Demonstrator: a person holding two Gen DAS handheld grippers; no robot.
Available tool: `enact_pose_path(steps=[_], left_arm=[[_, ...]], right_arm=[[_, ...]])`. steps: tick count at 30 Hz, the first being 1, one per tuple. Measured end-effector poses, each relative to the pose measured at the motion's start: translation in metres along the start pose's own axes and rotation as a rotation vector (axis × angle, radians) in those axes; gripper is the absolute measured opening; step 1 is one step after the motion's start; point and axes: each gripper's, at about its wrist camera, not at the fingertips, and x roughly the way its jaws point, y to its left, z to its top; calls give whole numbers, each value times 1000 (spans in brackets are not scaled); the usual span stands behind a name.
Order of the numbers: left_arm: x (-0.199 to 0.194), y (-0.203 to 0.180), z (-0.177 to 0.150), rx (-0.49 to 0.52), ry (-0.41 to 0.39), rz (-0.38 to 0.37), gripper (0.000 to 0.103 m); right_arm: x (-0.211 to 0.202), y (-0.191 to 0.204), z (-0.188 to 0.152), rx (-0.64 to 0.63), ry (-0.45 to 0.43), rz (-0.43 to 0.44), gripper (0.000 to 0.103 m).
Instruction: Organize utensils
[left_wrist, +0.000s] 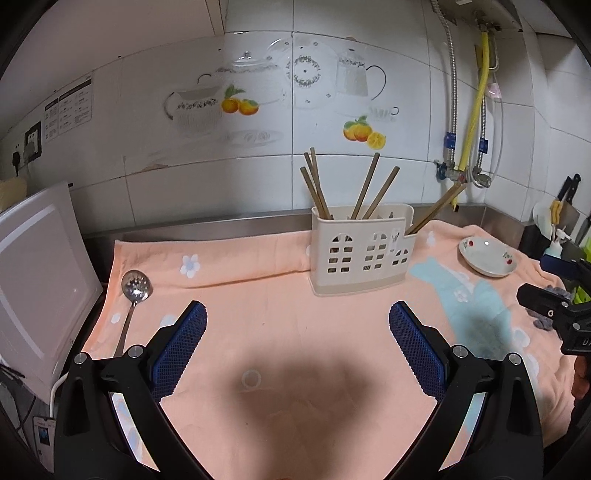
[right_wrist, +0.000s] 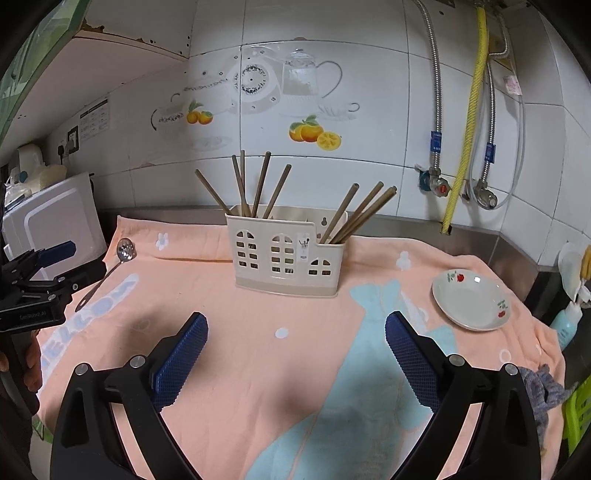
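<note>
Slotted spoon (left_wrist: 136, 286) left of utensil caddy (left_wrist: 360, 251): rigid, light, slippery metal. Grasp mid-handle. Left gripper (left_wrist: 297, 325) and right gripper (right_wrist: 295, 334): jaws spread, empty.

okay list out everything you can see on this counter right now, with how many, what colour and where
holder: one, cream, back middle of the towel
chopsticks: about nine, brown, standing tilted in the holder, some in the tall part, some in the low right part
spoon: one, metal, slotted, lying on the towel's left side
plate: one, white with red flowers, right side of the towel, nothing on it
towel: one, peach with a blue print, covering the counter
cloth: one, grey-blue, front right edge
left gripper: black with blue pads, open, above bare towel
right gripper: same, open, in front of the holder
</note>
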Motion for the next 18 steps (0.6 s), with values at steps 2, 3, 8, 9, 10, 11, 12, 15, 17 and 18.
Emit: enact_pose_path(steps=[2,3,8,9,10,11,12,15,17,18], left_arm=[[0,0,-2,0,3,-4,98],[-1,-1,-3,3,4,-5,98],[-4,1,-8,-10,7,-11,98],[-4,2,-9,-11,9,-8,98],[-5,3,-10,-11,10,-6,98],[-5,4,-11,-13,12,-5,98],[-5,4,-12,-15,15,-4,98],[-4,6,-15,-24,23,-4,98],[-3,6,-17,-24,30,-4,98],[-3,5,-18,-22,32,-5,98]], right_arm=[[1,0,-2,-2,2,-9,94],[1,0,-3,-1,4,-12,94],[3,-1,-8,8,16,-6,94],[3,-1,-9,7,17,-6,94],[4,-1,-9,8,19,-9,94],[4,-1,-10,9,19,-9,94],[4,-2,-10,11,20,-8,94],[4,-3,-11,15,21,-9,94],[5,-3,-12,18,23,-10,94],[5,-4,-12,19,23,-10,94]])
